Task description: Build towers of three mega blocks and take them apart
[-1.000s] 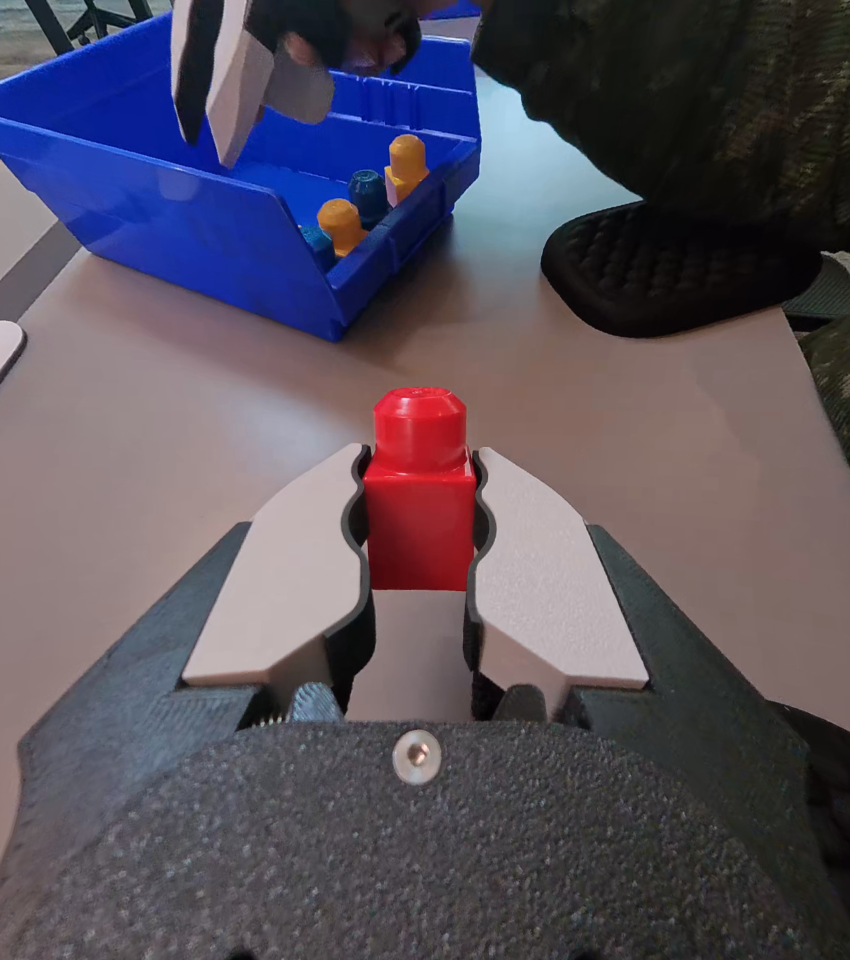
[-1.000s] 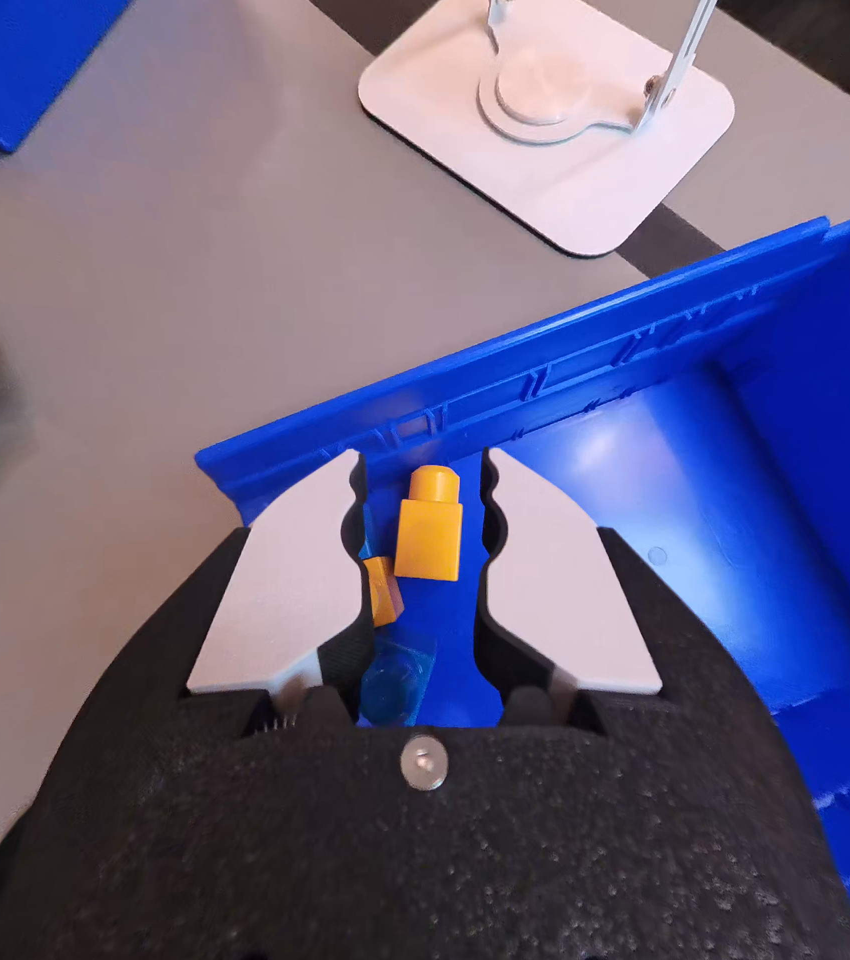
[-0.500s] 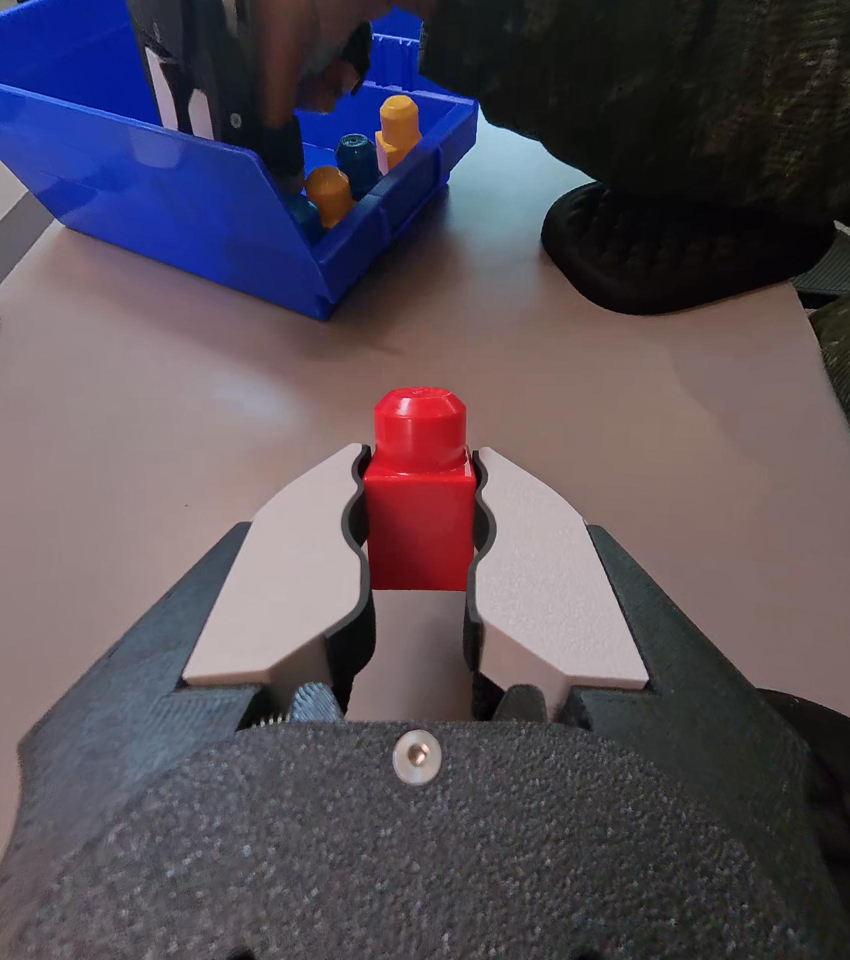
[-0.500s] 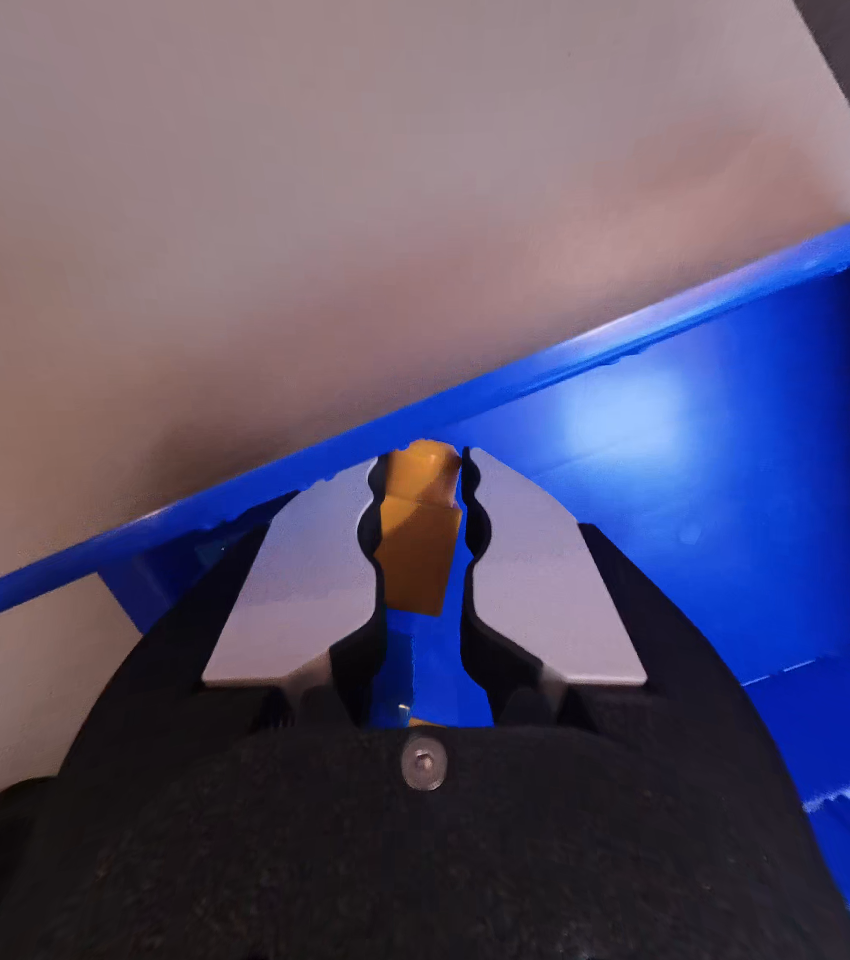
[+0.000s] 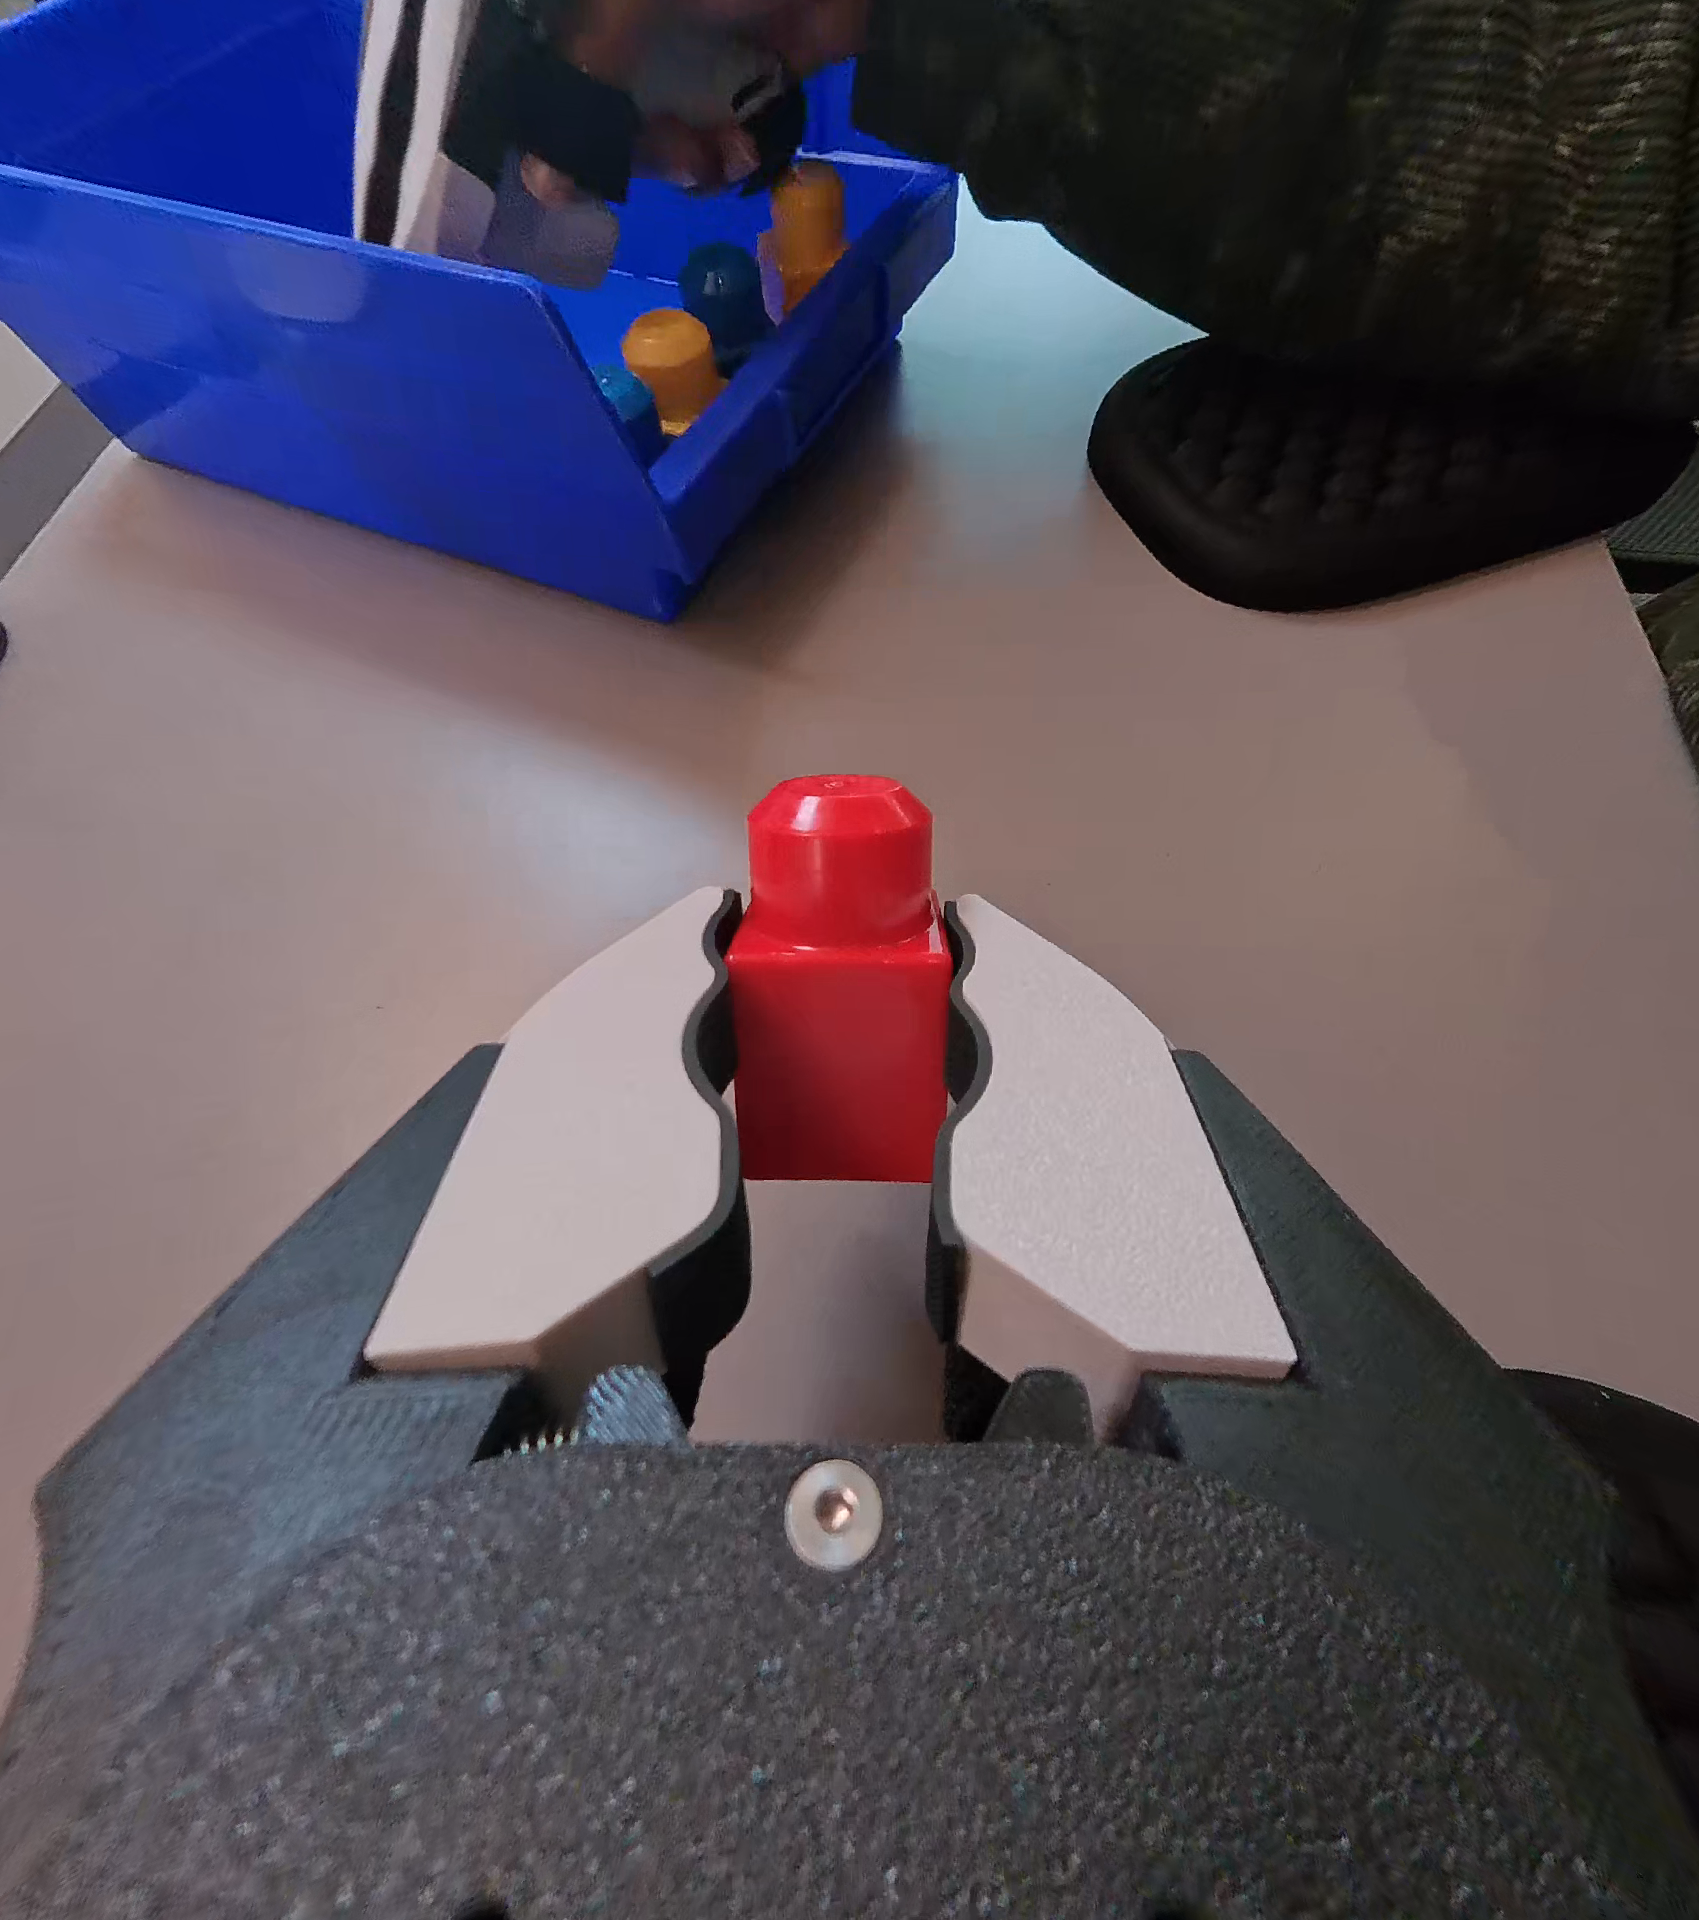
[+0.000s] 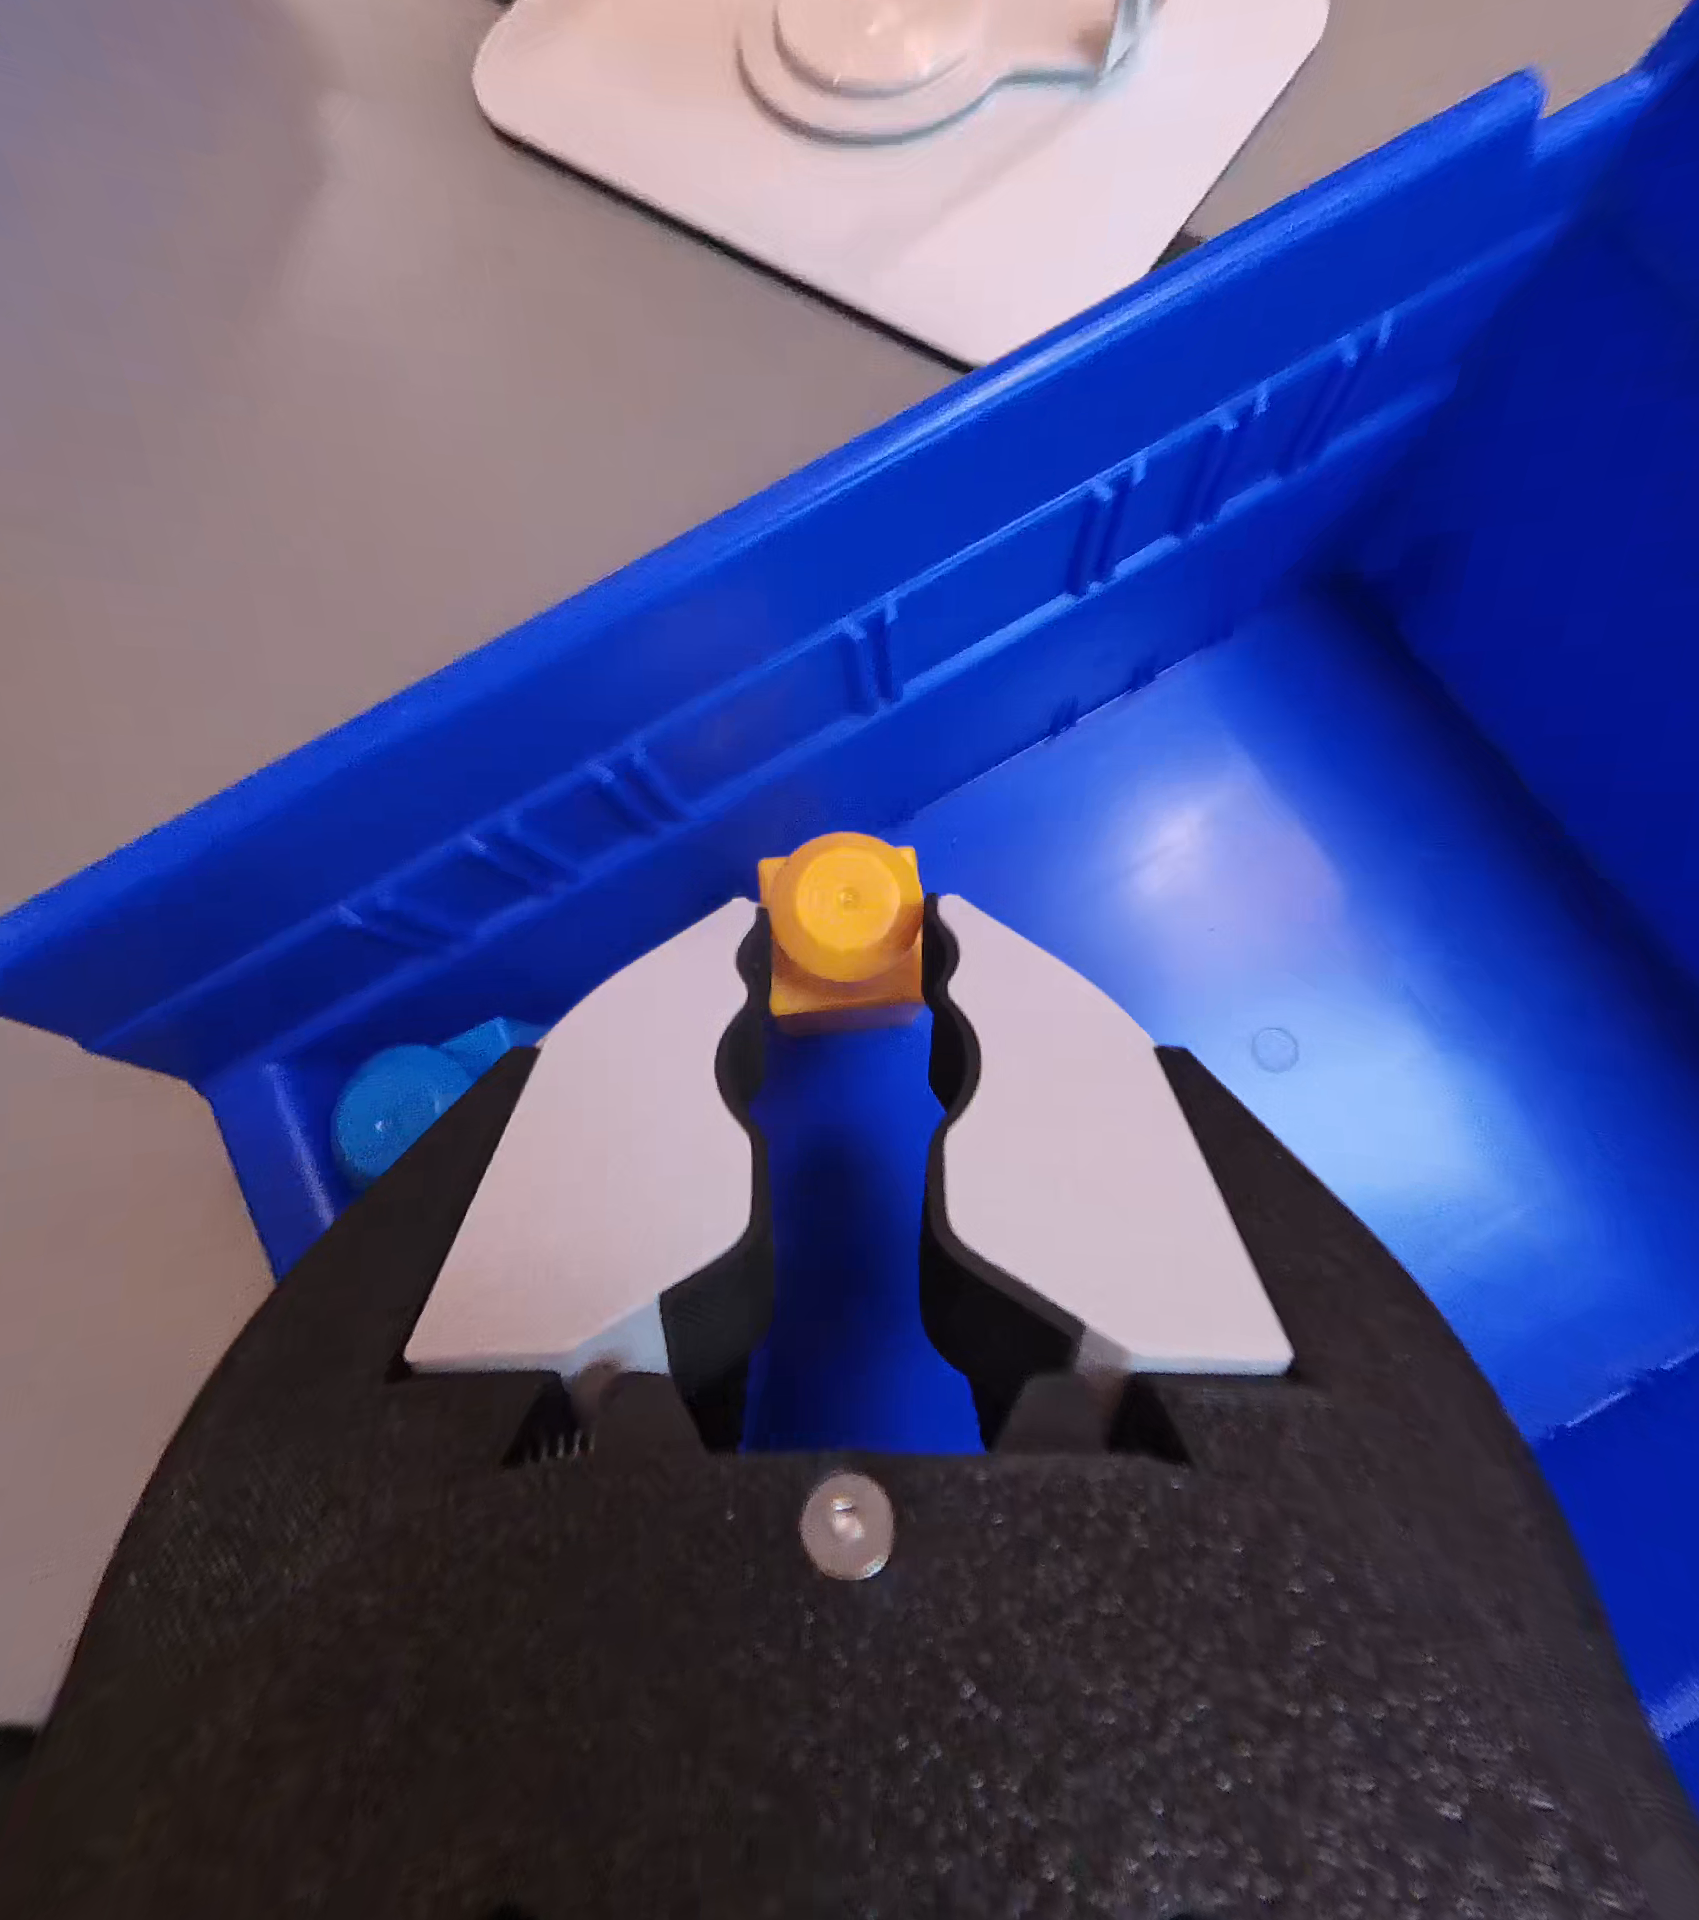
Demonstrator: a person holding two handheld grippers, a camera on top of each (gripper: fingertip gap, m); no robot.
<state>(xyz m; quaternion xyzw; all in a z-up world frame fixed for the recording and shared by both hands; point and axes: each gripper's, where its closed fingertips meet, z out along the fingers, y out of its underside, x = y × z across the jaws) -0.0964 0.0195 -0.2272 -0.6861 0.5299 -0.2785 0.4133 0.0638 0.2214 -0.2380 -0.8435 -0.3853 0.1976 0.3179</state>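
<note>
Right wrist view: jaws pinch orange block (image 6: pixel 843 940) inside blue bin (image 6: pixel 928 582) | left clamps red block (image 5: pixel 837 1039)

Right claw (image 5: pixel 512 197) blurs over the bin (image 5: pixel 388 416); light-blue block (image 6: pixel 398 1112) half hidden behind it; white plate (image 6: pixel 886 156) cut off.

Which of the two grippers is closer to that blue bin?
Right. The right gripper is over the blue bin, shut on an orange block. The left gripper is out on the table, apart from the bin, shut on a red block.
</note>
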